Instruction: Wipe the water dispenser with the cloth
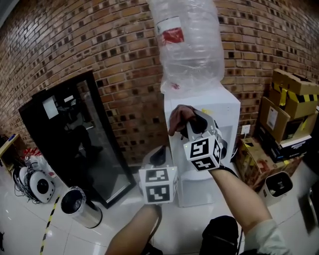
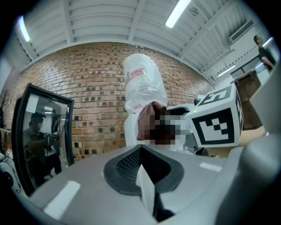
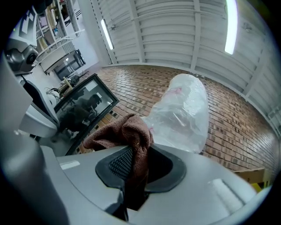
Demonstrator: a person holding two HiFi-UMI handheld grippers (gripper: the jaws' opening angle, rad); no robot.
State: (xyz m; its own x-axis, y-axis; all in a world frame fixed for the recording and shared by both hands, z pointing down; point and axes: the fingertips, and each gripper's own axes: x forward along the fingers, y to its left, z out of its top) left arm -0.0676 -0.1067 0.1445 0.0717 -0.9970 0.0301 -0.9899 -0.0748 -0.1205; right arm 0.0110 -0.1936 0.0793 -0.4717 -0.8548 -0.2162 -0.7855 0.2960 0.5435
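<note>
You are pinching the brown terry cloth between the fingers of your right gripper. The white water dispenser is standing just ahead of those fingers, with its clear plastic bottle above them. Your left gripper is hanging lower left, with its fingers pressed together on nothing.

Brick wall; glossy white floor; black glass-door cabinet left; cardboard boxes right; ceiling strip lights.
</note>
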